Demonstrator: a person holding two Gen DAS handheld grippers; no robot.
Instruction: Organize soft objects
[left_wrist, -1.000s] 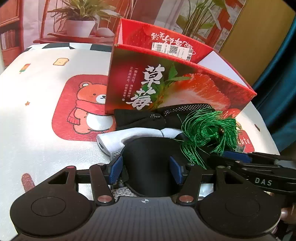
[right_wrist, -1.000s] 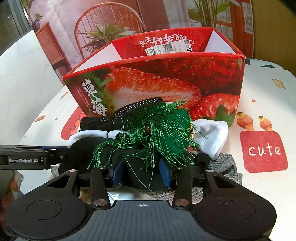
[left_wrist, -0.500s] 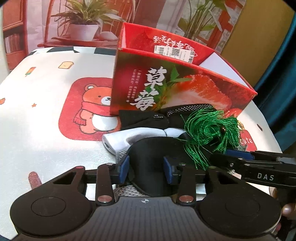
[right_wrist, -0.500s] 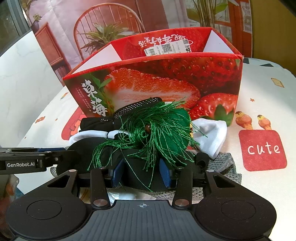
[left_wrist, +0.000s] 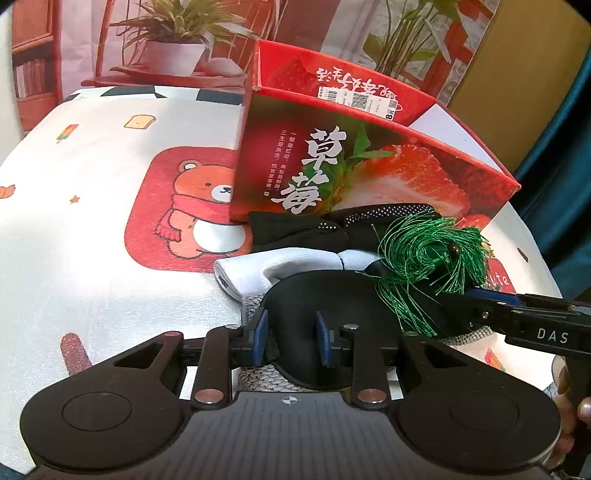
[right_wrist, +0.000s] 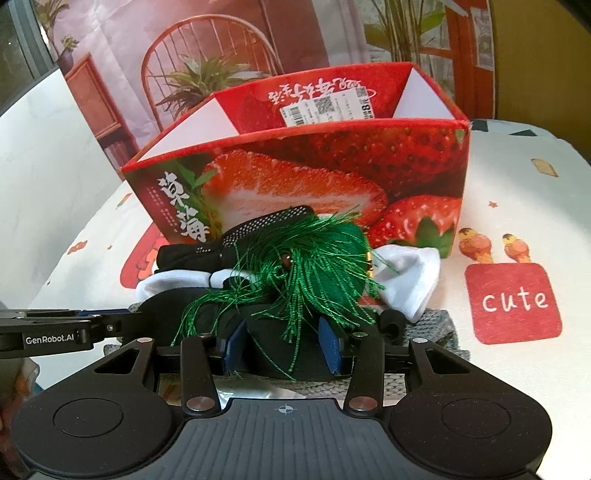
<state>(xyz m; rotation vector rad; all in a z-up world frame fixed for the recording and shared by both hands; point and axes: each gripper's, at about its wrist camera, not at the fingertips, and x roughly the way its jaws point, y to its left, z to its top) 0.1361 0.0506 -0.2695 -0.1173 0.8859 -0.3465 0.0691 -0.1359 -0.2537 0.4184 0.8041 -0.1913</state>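
A pile of soft things lies in front of the red strawberry box (left_wrist: 369, 162) (right_wrist: 314, 173): a black padded piece (left_wrist: 325, 310) (right_wrist: 273, 343), a green tassel (left_wrist: 424, 254) (right_wrist: 314, 266), a white sock (left_wrist: 273, 266) (right_wrist: 410, 280), a black dotted cloth (left_wrist: 306, 229) (right_wrist: 221, 247) and a grey knit cloth (left_wrist: 255, 306) (right_wrist: 436, 328). My left gripper (left_wrist: 291, 341) is shut on the black piece's left end. My right gripper (right_wrist: 282, 345) is shut on its right end, under the tassel.
The box is open at the top and stands on a white tablecloth with a bear print (left_wrist: 192, 210) and a "cute" print (right_wrist: 513, 301). A potted plant (left_wrist: 173, 48) and a chair (right_wrist: 207, 74) stand behind the table.
My left gripper's fingers have closed in on the black piece. Both views have risen slightly, and the pile sits a little lower in them.
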